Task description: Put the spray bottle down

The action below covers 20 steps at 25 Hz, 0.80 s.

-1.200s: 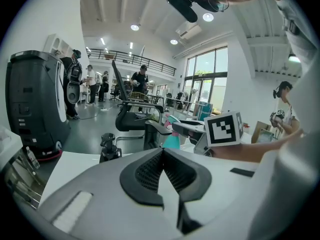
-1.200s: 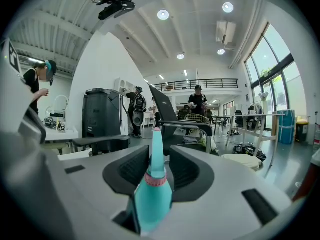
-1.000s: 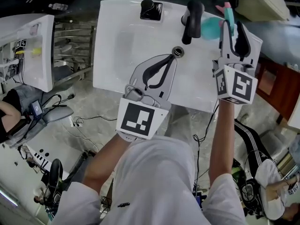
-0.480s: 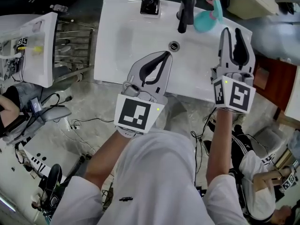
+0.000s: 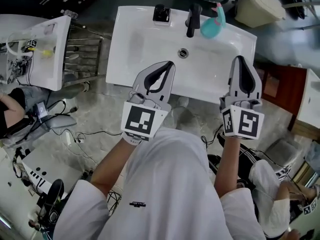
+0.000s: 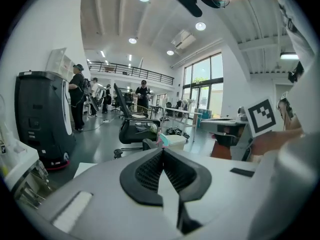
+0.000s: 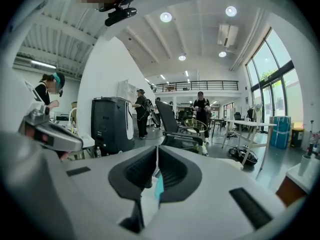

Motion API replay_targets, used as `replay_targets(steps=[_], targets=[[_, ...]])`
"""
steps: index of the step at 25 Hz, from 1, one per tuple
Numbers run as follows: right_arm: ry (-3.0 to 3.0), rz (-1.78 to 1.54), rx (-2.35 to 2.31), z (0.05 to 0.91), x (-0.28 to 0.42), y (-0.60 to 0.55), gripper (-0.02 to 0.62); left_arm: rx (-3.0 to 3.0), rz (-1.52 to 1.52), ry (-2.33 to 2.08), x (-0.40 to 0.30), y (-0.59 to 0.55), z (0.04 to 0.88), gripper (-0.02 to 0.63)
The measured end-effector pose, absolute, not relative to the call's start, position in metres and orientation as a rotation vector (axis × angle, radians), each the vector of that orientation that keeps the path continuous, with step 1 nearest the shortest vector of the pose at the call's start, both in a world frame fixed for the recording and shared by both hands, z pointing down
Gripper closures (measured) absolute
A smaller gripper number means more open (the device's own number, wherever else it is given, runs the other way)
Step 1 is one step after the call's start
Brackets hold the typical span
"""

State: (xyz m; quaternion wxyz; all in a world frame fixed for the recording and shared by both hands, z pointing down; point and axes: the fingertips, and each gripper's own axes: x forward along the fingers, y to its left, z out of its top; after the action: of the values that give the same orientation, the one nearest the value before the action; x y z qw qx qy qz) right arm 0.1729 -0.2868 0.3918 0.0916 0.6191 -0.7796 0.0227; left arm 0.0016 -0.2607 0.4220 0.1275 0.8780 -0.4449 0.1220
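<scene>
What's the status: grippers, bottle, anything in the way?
Left hand-held gripper shut, empty. Right hand-held gripper just closed, nothing between its jaws. Spray bottle down on sink beside faucet, clear of both grippers. Nothing in the way.

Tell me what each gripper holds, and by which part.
Nothing. The left gripper is shut empty; the right gripper has just closed its jaws on nothing. The spray bottle sits apart on the sink.

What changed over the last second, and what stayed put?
The right gripper left the spray bottle and drew back toward the person; its jaws have just closed, empty. The left gripper drew back too, shut throughout. The spray bottle stays on the sink beside the faucet.
</scene>
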Motion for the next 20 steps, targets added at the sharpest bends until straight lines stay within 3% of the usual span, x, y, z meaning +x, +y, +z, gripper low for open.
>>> replay_targets(steps=[20], targets=[[-2.352, 0.094, 1.715, 0.365, 0.157, -0.203, 0.581, 2.597, 0.347, -1.356, -0.028, -0.227, 0.374, 0.601]])
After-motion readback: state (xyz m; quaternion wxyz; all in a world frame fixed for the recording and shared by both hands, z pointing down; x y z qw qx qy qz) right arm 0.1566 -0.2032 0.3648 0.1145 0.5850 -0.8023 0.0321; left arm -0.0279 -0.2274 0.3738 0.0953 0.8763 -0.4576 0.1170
